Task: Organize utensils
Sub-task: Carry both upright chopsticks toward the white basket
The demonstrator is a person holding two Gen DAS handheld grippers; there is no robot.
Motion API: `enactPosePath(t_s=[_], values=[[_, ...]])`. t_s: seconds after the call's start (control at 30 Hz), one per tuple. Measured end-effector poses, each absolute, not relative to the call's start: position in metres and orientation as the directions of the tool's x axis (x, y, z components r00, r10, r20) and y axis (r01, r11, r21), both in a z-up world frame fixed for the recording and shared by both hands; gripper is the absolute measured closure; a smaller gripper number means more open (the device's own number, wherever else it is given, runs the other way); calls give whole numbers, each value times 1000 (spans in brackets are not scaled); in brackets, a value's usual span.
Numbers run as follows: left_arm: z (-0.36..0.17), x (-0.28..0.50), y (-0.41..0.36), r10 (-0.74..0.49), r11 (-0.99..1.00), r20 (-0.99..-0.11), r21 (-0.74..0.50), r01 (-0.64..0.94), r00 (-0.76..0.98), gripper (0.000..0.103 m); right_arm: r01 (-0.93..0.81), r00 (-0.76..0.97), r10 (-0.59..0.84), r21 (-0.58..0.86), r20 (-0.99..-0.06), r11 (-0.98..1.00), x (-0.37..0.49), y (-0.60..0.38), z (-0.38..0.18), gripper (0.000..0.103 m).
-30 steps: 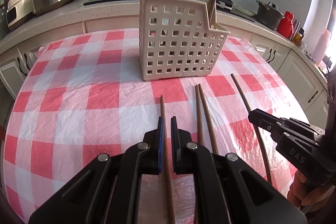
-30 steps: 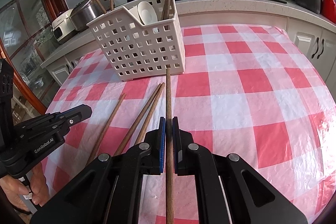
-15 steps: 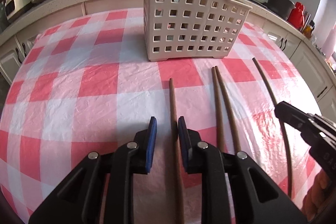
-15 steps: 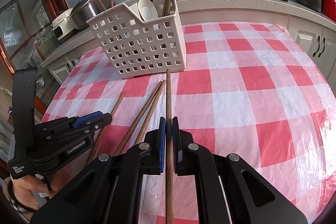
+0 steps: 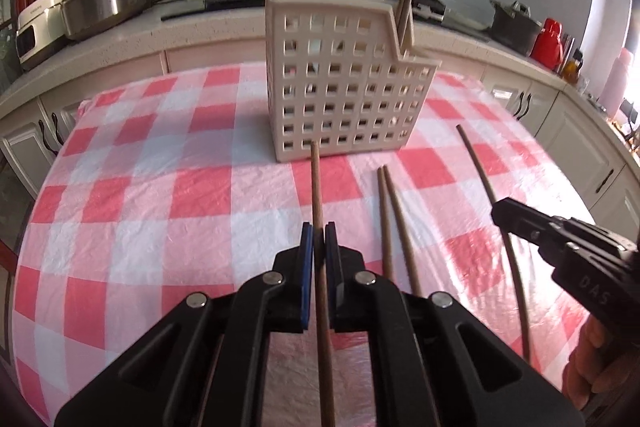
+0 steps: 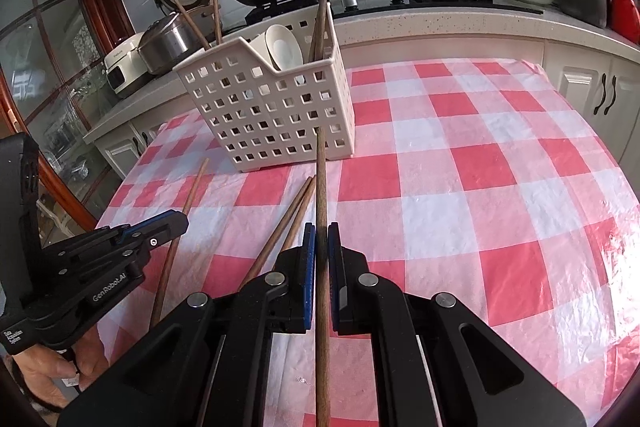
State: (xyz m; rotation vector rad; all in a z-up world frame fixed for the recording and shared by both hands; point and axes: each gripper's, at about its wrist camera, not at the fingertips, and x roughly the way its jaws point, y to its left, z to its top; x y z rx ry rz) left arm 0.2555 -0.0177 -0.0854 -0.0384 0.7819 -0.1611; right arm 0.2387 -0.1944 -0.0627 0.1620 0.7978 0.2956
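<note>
A white perforated utensil basket (image 5: 344, 83) stands on the red-checked tablecloth and holds several brown chopsticks and white spoons (image 6: 282, 49). My left gripper (image 5: 319, 231) is shut on a brown chopstick (image 5: 316, 183) that points toward the basket. My right gripper (image 6: 321, 233) is shut on another brown chopstick (image 6: 321, 171), also pointing at the basket (image 6: 272, 107). Two loose chopsticks (image 5: 390, 215) lie side by side on the cloth between the two grippers. The right-held chopstick shows in the left wrist view (image 5: 480, 179), and the left-held one shows in the right wrist view (image 6: 188, 203).
The table (image 6: 480, 167) is covered in red-and-white plastic cloth. Behind it runs a kitchen counter (image 5: 120, 39) with rice cookers, a wok and black pots on a stove. White cabinets stand to the right, and a glass door (image 6: 48, 67) to the left.
My left gripper was open around a chopstick lying on the cloth; it has now shut on it and raised it. My right gripper has kept its chopstick and hardly moved.
</note>
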Motion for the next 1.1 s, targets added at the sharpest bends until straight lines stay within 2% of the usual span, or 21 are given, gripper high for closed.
enactPosePath(t_s=[0.53, 0.8, 1.1], values=[[-19, 203, -12, -206, 978, -549, -132, 159, 810, 97, -245, 740, 341, 240, -580, 939, 213, -192, -17, 97], [2, 180, -16, -190, 982, -475, -92, 166, 859, 97, -272, 768, 346, 214, -540, 938, 198, -188, 2, 97], [13, 163, -21, -198, 980, -441, -75, 184, 876, 97, -305, 800, 351, 173, -487, 936, 179, -181, 23, 97]])
